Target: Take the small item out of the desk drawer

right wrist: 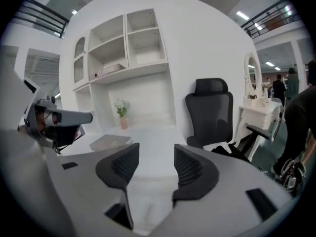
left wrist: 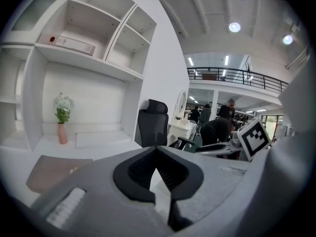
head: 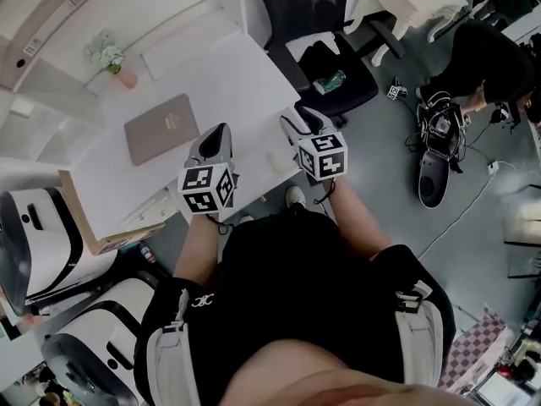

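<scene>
I stand at a white desk (head: 237,83) with both grippers held over its near edge. No open drawer and no small item shows in any view. My left gripper (head: 218,135) hovers over the desk's front, and in the left gripper view (left wrist: 157,154) its dark pads meet at the tip with nothing between them. My right gripper (head: 297,118) is beside it near the desk's right corner. The right gripper view (right wrist: 156,164) shows its pads spread well apart, with only bare desk top in the gap.
A pink-brown flat notebook (head: 162,128) lies on the desk left of the grippers. A small vase of flowers (head: 114,62) stands at the back by the white shelves (left wrist: 89,38). A black office chair (head: 321,24) is to the right. White machines (head: 42,235) crowd the left.
</scene>
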`<move>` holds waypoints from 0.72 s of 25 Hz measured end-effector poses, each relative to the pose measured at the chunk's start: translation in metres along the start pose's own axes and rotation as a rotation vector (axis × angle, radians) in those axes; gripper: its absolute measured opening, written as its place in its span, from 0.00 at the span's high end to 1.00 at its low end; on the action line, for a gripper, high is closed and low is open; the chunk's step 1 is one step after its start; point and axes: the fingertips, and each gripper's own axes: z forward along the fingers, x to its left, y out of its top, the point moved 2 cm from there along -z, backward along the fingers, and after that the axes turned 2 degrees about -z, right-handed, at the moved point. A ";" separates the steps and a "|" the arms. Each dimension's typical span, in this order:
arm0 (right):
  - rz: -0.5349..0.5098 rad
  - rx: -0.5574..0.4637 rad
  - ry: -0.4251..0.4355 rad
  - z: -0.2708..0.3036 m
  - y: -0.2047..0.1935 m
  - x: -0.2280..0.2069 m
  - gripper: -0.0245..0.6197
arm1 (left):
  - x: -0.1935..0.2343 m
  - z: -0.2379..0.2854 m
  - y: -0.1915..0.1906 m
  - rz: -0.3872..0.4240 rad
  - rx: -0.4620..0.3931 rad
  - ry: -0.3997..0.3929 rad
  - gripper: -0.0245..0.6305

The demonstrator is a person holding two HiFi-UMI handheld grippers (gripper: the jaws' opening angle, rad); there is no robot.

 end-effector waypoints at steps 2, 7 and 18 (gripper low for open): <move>-0.003 0.064 0.027 0.011 -0.015 -0.002 0.63 | 0.001 -0.001 -0.003 -0.006 0.002 0.028 0.94; -0.018 0.201 0.108 0.038 -0.055 0.006 0.63 | 0.009 -0.011 -0.015 -0.029 0.020 0.110 0.94; -0.065 0.485 0.259 0.094 -0.142 0.031 0.63 | 0.043 -0.054 -0.042 -0.110 0.016 0.309 0.94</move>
